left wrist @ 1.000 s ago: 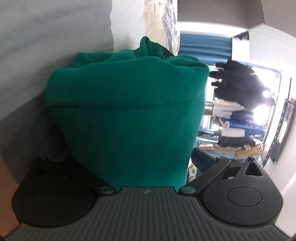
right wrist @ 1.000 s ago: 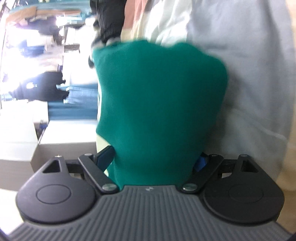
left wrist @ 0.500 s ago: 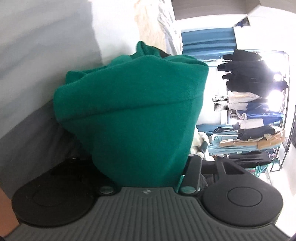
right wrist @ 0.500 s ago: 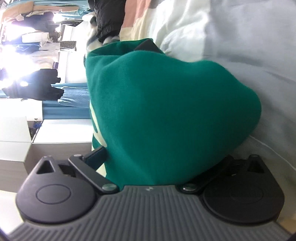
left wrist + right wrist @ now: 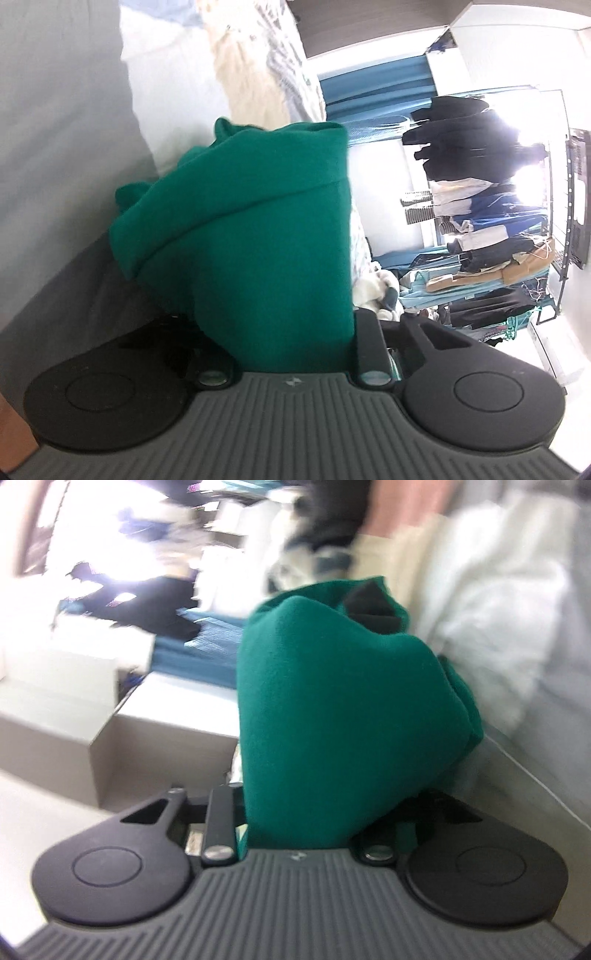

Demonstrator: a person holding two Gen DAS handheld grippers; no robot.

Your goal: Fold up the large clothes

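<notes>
A dark green garment (image 5: pixel 258 221), thick like a sweatshirt, is bunched up in front of the left wrist camera and hides the fingers. My left gripper (image 5: pixel 291 295) has this cloth packed between its jaws, which are closing; the side links stand nearly straight. In the right wrist view, another bunch of the same green garment (image 5: pixel 332 709) fills the gap of my right gripper (image 5: pixel 317 775), whose jaws are also closing on it. A dark inner patch (image 5: pixel 369 605) shows at the top of that fold. Both views are rolled sideways.
A grey bedsheet (image 5: pixel 55 147) lies under the garment, with white and cream clothes (image 5: pixel 251 74) piled beyond it. A rack of dark and light clothes (image 5: pixel 480 192) stands by a bright window and blue curtain (image 5: pixel 369 92). A white box (image 5: pixel 110 738) shows left of the right gripper.
Both grippers' jaws have narrowed onto the green cloth from wide open. Both views have rolled, and the cloth bunches have lifted slightly off the sheet.
</notes>
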